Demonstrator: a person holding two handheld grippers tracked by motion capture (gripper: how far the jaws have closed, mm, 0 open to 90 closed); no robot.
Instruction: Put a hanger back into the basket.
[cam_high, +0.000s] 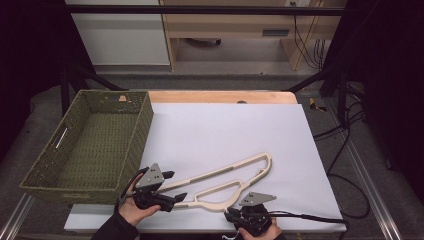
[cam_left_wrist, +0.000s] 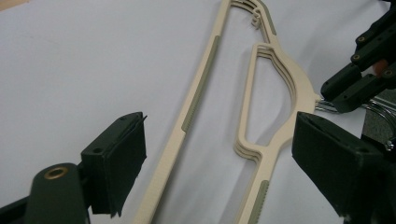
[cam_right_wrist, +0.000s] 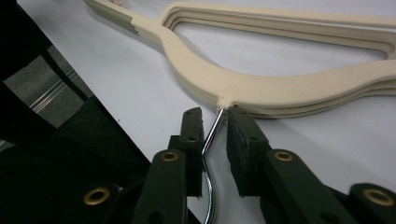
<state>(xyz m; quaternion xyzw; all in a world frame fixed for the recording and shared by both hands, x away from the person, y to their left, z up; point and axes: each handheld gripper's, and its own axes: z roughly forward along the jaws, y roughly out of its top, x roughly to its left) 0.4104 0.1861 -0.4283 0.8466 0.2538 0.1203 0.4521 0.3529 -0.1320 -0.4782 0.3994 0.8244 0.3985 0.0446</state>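
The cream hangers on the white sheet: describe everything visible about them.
The hangers are a flat stack of about three matching cream ones, plastic by the look, lying on the white sheet beside the green woven basket. Each has grey-green non-slip strips on the shoulders and bar and a long cut-out in the middle. A chrome wire hook leaves the neck. The right tongs straddle that hook, with pad contact unclear. The left tongs stand open around one shoulder end without touching.

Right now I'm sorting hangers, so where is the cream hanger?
In the high view the cream hanger lies flat on the white sheet at the table's near edge, right of the green basket, between both tools.
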